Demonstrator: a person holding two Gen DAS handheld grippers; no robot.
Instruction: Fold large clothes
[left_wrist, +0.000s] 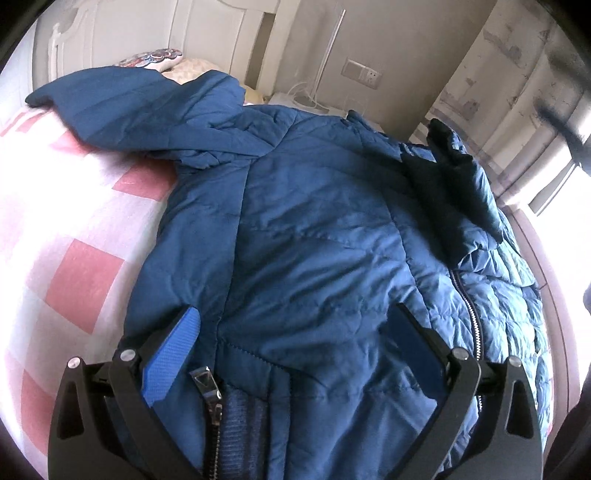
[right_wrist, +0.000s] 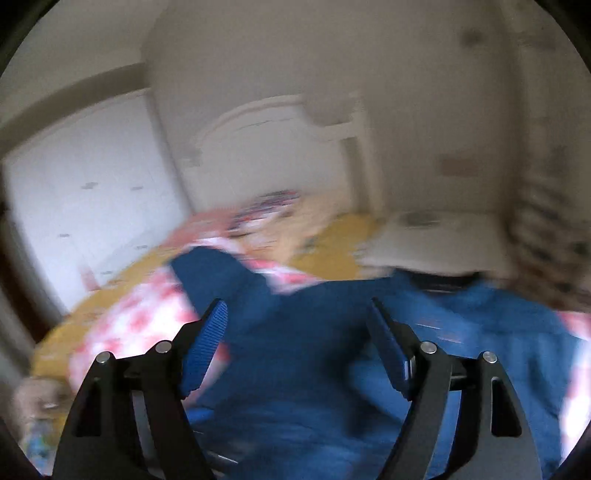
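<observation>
Left wrist view is sharp: a blue quilted jacket (left_wrist: 314, 229) lies spread on a bed with a pink-and-white checked cover (left_wrist: 74, 229). The left gripper (left_wrist: 295, 332) sits low over the jacket's hem, its jaws spread wide with cloth passing between the blue pads (left_wrist: 173, 354) but not pinched. A metal zipper pull (left_wrist: 207, 384) lies just inside the left finger, and a second line of zipper teeth (left_wrist: 472, 317) runs along the jacket's right side. The hood (left_wrist: 122, 99) reaches toward the headboard (left_wrist: 155, 33), where a patterned pillow (left_wrist: 155, 59) rests. A dark folded part of the jacket (left_wrist: 450, 192) lies on the right shoulder area. A wall socket (left_wrist: 364, 74) and a white nightstand (left_wrist: 295, 99) with cables show beyond.

Right wrist view is blurred throughout. The right gripper (right_wrist: 297, 325) has its jaws wide apart with nothing between them, raised above the jacket (right_wrist: 332, 350), which fills the lower frame. This view alone shows a yellow sheet (right_wrist: 325, 247) beyond the checked cover (right_wrist: 140, 317), a white wardrobe (right_wrist: 85, 199) at left, and the whole arch of the headboard (right_wrist: 280, 144). Zipper and stitching cannot be made out here.
</observation>
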